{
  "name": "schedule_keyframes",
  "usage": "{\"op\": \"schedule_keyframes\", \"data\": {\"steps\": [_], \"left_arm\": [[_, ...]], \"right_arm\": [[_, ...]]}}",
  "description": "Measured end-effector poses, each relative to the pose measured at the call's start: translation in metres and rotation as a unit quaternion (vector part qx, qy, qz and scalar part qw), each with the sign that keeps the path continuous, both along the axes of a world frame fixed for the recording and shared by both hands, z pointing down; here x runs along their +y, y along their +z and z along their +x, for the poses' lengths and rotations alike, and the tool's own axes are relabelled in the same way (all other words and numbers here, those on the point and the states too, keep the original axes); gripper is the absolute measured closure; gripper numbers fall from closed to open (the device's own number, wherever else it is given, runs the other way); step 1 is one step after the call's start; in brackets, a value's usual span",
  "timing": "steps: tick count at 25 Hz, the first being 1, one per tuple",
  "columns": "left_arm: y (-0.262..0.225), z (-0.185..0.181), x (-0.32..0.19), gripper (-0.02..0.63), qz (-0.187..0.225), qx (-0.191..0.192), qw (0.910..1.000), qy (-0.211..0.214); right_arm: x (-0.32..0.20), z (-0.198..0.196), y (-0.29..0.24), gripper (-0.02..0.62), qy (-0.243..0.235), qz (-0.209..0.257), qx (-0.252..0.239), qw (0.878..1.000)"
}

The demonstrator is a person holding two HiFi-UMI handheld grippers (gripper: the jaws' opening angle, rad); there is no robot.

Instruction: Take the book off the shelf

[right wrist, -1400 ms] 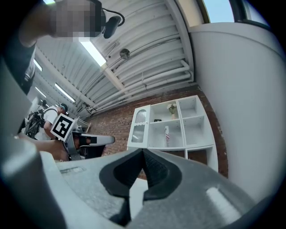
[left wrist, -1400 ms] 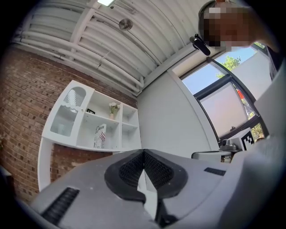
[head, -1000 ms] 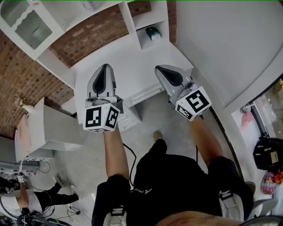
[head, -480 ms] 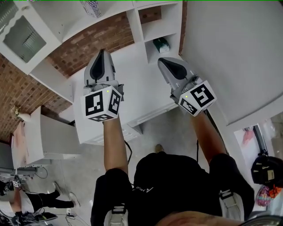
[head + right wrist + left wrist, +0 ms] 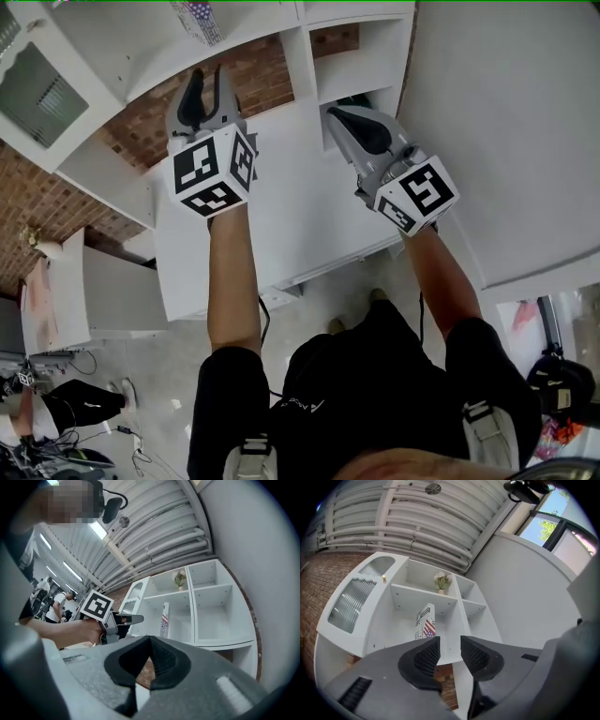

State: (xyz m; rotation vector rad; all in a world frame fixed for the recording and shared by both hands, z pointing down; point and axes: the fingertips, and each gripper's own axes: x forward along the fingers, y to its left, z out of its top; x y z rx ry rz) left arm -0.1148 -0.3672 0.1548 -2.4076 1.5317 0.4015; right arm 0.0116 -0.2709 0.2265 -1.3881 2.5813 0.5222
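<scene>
The book, with a flag-pattern cover, stands upright in the middle compartment of the white shelf unit. It also shows as the book in the right gripper view and at the top edge as the book in the head view. My left gripper is raised below the book and short of it. Its jaws are opening with nothing between them. My right gripper is shut and empty, held to the right of the left gripper. Both the left gripper and the right gripper hang above the white desk.
A small vase of flowers stands on the shelf above the book. A ribbed-glass cabinet door is at the unit's left. The white desk lies below, a plain white wall at the right. People stand far behind.
Both grippers have risen towards the shelf unit and the view has tilted up with them. The left jaws, closed before, now stand apart.
</scene>
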Motion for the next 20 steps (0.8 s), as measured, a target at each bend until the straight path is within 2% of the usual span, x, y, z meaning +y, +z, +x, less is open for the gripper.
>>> {"op": "schedule_keyframes", "data": {"steps": [5, 11, 20], "left_arm": [[-0.011, 0.013, -0.062, 0.391, -0.023, -0.026, 0.9976, -0.06], [-0.02, 0.016, -0.136, 0.336, -0.044, -0.039, 0.9861, -0.155], [-0.024, 0.017, -0.211, 0.301, -0.098, -0.008, 0.9688, -0.228]], "right_arm": [[-0.038, 0.008, -0.003, 0.594, -0.042, 0.006, -0.002, 0.999], [-0.083, 0.029, -0.004, 0.594, -0.096, 0.018, 0.012, 0.995], [-0.129, 0.061, -0.002, 0.594, -0.168, 0.013, 0.028, 0.985]]}}
